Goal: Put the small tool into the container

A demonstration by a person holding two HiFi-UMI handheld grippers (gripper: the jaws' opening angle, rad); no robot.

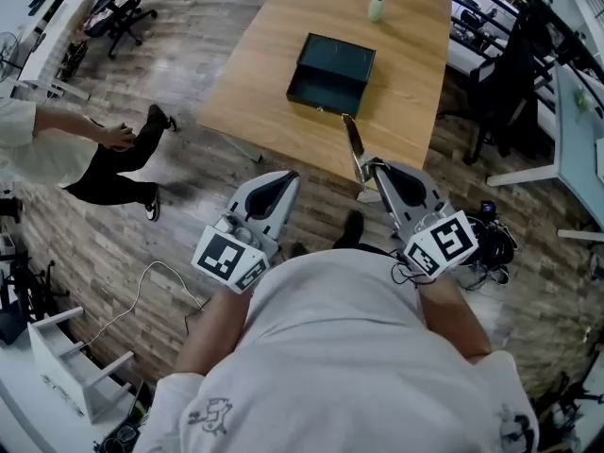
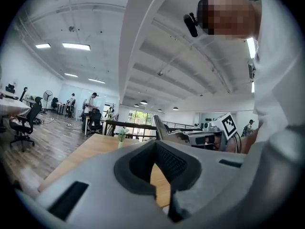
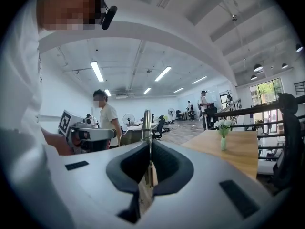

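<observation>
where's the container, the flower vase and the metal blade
container (image 1: pixel 324 87): head view, bare inner floor
flower vase (image 1: pixel 377 9): head view, white body
metal blade (image 1: pixel 353 142): head view, middle of the blade

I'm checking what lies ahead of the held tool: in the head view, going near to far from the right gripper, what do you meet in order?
right gripper → small tool clamped in it → container, dark and open, on the table → vase of flowers at the far end.
</observation>
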